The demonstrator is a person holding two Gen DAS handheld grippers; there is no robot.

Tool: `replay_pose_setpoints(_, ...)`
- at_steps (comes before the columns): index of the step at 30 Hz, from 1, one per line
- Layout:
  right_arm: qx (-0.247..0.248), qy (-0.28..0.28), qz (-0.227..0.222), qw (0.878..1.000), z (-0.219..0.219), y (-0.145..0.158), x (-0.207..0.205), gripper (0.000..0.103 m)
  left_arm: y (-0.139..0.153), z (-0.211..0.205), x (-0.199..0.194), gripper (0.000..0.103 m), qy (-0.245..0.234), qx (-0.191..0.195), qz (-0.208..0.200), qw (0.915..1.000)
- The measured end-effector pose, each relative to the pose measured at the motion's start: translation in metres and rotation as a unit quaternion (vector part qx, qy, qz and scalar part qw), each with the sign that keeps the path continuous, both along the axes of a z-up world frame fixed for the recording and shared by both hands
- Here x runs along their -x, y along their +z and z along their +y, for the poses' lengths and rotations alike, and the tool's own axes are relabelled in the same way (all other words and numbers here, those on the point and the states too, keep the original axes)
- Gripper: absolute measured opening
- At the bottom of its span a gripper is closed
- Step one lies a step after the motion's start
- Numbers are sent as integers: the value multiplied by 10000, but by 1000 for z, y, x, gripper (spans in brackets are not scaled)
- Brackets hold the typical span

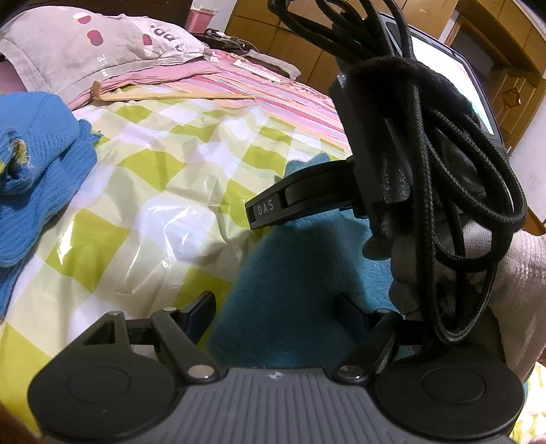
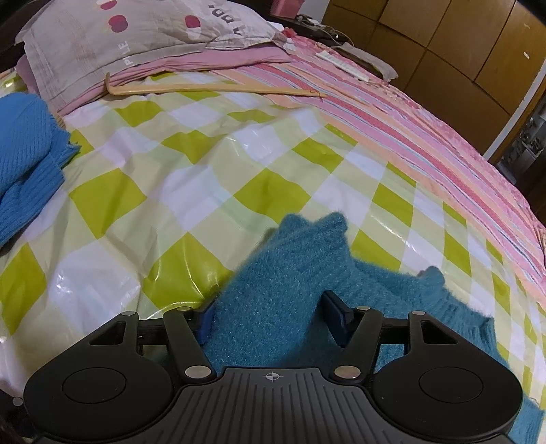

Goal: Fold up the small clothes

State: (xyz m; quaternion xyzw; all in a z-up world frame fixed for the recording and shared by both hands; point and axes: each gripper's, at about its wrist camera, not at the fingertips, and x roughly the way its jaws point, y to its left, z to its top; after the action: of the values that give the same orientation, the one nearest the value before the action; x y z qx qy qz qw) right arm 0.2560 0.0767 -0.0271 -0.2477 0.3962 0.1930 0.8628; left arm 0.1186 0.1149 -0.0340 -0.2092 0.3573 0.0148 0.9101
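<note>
A fuzzy teal knit garment (image 2: 290,269) lies on the green-and-white checked cover (image 2: 191,177), near the front. My right gripper (image 2: 273,317) is open, its blue-padded fingers (image 2: 336,316) on either side of the teal fabric. In the left wrist view the same teal garment (image 1: 290,273) lies between the fingers of my open left gripper (image 1: 276,314). The other gripper's body, marked DAS (image 1: 307,201), with a bundle of black cables (image 1: 443,170), fills the right of that view and hides part of the garment.
A blue ribbed knit pile (image 2: 27,153) (image 1: 37,170) lies at the left. A wooden hanger (image 2: 211,90) lies at the far side, by a grey pillow (image 2: 136,30) and a pink striped sheet (image 2: 426,147). Wooden cabinets (image 2: 443,41) stand beyond the bed.
</note>
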Motion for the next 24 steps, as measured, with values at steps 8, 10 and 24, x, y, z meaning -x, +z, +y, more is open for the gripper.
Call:
replay_pose_setpoints(8,-15,6,1,10000,0,0,0,62,0,0,0,83,3,-12,-10,10000)
replay_pose_setpoints(10,-15,12,-1,10000,-1,1,0,62,0,-1,0,83,-3,-35,-24,10000)
replay_pose_setpoints(24,-270,-55,125,9995,-16,21,3,36,5,-7,8,83,-47,-222,-202,9995)
